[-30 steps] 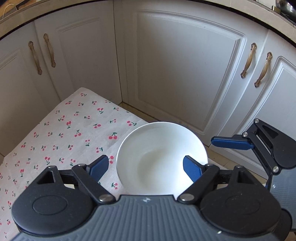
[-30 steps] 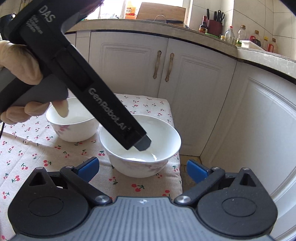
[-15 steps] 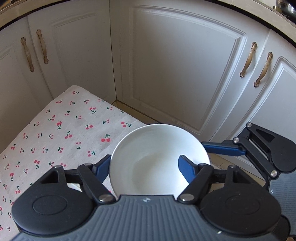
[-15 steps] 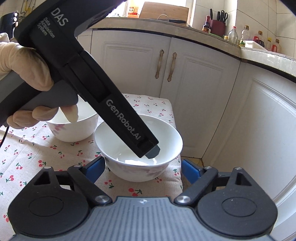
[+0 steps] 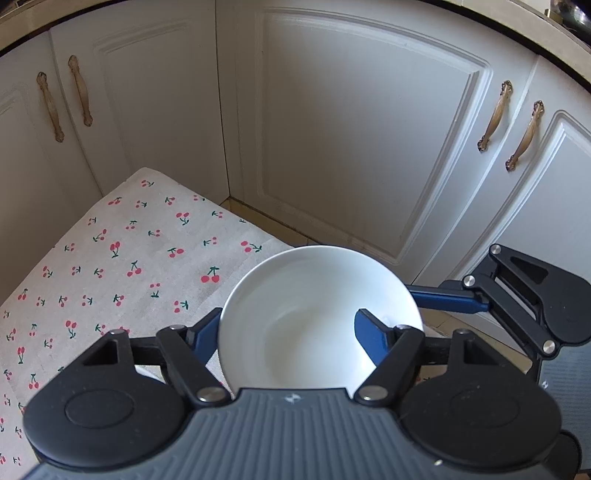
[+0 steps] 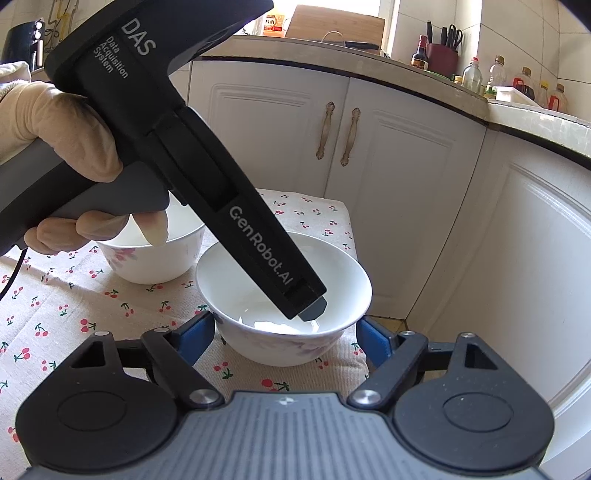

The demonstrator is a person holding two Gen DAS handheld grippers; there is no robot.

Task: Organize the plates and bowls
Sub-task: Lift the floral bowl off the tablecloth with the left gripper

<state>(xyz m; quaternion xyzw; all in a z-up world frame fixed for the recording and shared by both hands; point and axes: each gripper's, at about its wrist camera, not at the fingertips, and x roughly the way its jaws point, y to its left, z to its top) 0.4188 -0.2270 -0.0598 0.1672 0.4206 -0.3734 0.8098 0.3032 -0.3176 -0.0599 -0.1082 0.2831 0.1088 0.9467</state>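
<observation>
The left hand-held gripper (image 5: 286, 332) is clamped on the near white bowl (image 5: 314, 317): 1 blue finger (image 5: 205, 339) presses the outside of the wall and the other (image 5: 371, 341) sits inside, against the inner wall. In the right wrist view its black body reaches down into that bowl (image 6: 284, 291), and white print on it reads "DAS", "Data Acquisition System" and "GenRobot.AI". A gloved hand (image 6: 70, 147) holds its grey handle.

The right hand-held gripper (image 6: 286, 336) straddles the same bowl with its jaws closing; its blue fingers (image 6: 195, 338) stand on either side of the bowl's lower wall, and I cannot tell whether they touch it yet. The bowl has a faint pink floral print on its outside.

The bowl sits at the corner of a desk covered by a cherry-print cloth (image 6: 55, 314), near the cloth's edge. A second white bowl (image 6: 155, 254) with the same floral print stands just beside it, partly behind the gloved hand.

White cabinet doors (image 5: 351, 129) with bronze handles (image 5: 495, 116) stand behind. On the kitchen counter (image 6: 406, 70) above are bottles (image 6: 472, 75), a dark red utensil holder with scissors (image 6: 443, 55), and an orange package (image 6: 273, 24) whose label is too small to read.
</observation>
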